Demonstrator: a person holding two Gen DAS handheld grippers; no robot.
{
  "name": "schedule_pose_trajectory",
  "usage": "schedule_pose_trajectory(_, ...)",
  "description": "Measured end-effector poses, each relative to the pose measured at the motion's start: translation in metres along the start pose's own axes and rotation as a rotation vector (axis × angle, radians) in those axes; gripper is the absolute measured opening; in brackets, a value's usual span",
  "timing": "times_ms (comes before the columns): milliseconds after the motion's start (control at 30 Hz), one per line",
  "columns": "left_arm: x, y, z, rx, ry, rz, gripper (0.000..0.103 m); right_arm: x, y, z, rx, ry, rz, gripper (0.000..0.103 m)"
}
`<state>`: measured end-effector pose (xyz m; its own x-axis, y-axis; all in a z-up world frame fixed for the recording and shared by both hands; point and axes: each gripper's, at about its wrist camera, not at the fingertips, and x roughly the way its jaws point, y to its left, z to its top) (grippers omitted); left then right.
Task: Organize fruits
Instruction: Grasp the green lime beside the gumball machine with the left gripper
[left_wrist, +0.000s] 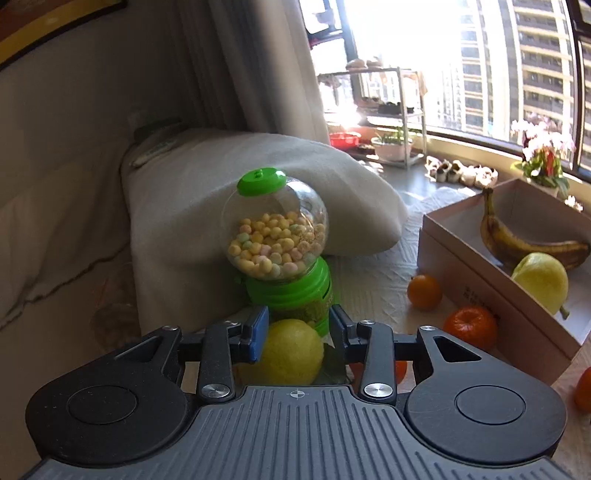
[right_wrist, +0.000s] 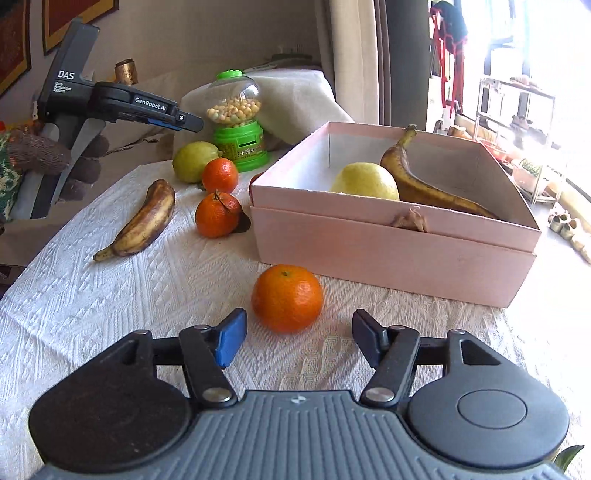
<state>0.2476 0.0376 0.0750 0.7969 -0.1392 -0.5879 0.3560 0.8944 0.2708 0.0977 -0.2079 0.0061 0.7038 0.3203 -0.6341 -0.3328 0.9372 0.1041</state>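
1. Left gripper (left_wrist: 297, 325), seen from the right wrist cam, is held up at the table's far left by a hand in a brown knit glove (right_wrist: 55, 158), its body level and its fingers pointing toward the green candy dispenser (right_wrist: 236, 122).
2. In its own cam the left gripper looks down over a yellow-green pear (left_wrist: 288, 350) — jaws set narrowly apart, the blue pad (left_wrist: 258, 334) at the fruit's left side. Can't tell whether the pads actually touch it; in the right view the gripper sits above that pear (right_wrist: 195, 160).
3. Right gripper (right_wrist: 299, 338) is low over the white tablecloth (right_wrist: 110, 302), pointing fwd at a mandarin (right_wrist: 287, 297). Jaws wide, holding nothing — the mandarin lies just ahead, betw. the fingertips' lines, apart from both.
4. Pink box (right_wrist: 388, 251) stands at right-center w/ a second pear (right_wrist: 365, 181) and a spotted banana (right_wrist: 424, 184) inside, touching each other.
5. On the cloth left of the box: a brown banana (right_wrist: 142, 221) and two more mandarins, one (right_wrist: 218, 214) near the box's corner, one (right_wrist: 220, 175) just beside the loose pear.
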Motion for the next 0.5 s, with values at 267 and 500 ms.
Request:
schedule_pose_trajectory(267, 0.035, -0.028, -0.007, 0.322, 0.15, 0.075, 0.053, 0.001, 0.001, 0.0, 0.003, 0.003, 0.011, 0.071)
schedule_pose_trajectory(500, 0.053, 0.011, -0.007, 0.116, 0.239, 0.102, 0.064, 0.002, 0.001, 0.0, 0.004, 0.005, 0.016, 0.074)
